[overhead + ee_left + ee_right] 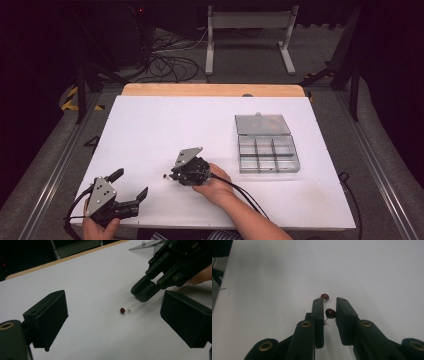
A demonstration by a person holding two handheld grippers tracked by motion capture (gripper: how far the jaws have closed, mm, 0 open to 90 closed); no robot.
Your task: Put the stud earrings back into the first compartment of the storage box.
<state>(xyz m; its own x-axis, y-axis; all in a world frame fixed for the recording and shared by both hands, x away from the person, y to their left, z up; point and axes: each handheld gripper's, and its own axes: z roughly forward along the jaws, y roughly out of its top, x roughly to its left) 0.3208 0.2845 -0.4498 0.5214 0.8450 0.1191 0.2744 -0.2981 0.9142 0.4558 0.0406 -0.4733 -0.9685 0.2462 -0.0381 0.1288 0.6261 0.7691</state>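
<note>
A small red-headed pin lies on the white table, just left of my right gripper. In the right gripper view that loose pin sits just past the left jaw's tip. A second red-headed pin fills the narrow gap of my right gripper, its needle pointing back under the left jaw. My left gripper rests open near the table's front left corner with nothing in it. In the left gripper view, the left gripper faces the loose pin and the right gripper above it.
A clear plastic compartment box stands at the right with its lid laid open behind it. A wooden strip runs along the table's far edge. Cables and a metal stand are on the floor beyond.
</note>
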